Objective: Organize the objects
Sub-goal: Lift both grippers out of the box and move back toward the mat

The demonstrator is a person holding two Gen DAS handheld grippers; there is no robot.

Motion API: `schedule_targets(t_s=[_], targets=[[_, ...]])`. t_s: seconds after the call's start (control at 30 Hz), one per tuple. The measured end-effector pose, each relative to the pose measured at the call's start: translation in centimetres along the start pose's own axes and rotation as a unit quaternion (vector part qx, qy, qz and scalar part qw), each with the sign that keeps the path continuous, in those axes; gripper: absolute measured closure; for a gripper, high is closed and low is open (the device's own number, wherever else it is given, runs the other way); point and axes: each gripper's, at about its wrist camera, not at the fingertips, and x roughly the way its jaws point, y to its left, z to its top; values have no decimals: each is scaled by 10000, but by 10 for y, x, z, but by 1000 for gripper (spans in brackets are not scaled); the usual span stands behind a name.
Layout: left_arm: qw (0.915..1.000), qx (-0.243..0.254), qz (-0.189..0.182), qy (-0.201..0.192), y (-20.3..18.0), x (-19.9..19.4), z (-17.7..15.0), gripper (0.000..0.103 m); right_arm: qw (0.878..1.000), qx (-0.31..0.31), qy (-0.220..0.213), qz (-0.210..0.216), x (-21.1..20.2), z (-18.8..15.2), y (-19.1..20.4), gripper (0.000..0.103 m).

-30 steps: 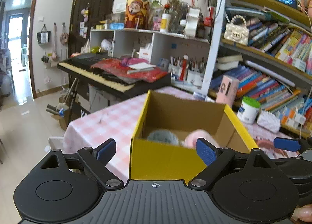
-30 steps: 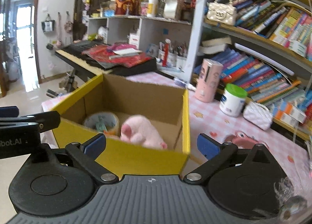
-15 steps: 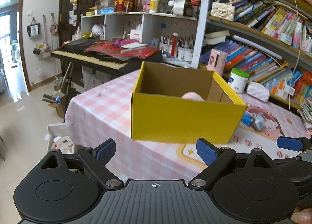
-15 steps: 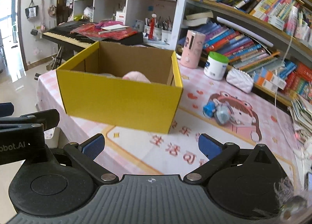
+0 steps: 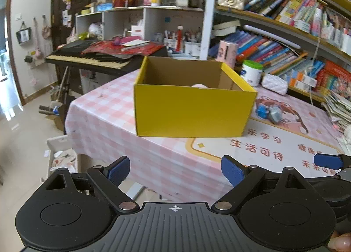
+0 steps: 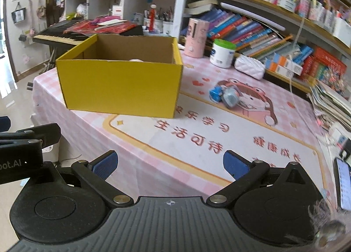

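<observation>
An open yellow cardboard box (image 5: 190, 109) (image 6: 120, 85) stands on the pink checked table (image 5: 105, 118) near its left end. Over its rim only the top of a pink plush (image 5: 199, 86) (image 6: 135, 60) shows. A small blue and grey toy (image 5: 268, 111) (image 6: 224, 96) lies on the cartoon mat (image 6: 219, 133) to the right of the box. My left gripper (image 5: 175, 169) is open and empty, back from the table's near edge. My right gripper (image 6: 170, 164) is open and empty too, over the near edge of the mat.
Behind the box stand a pink cylinder (image 6: 196, 38), a white jar with a green lid (image 6: 221, 53) and a white quilted pouch (image 6: 249, 68). Bookshelves (image 6: 285, 11) fill the right wall, a keyboard (image 5: 92, 57) the far left. A phone (image 6: 343, 184) lies at the table's right.
Both grippers have drawn back from over the box toward the table's near edge and sunk a little. The box now sits farther off, its contents mostly hidden behind its front wall.
</observation>
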Motion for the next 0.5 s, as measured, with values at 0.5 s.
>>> schedule_targets(t_s=[0.5], targets=[[9966,454,-690,70,-36,5,-3,11,9954,613,151,-724,-15,-23,-41,0]])
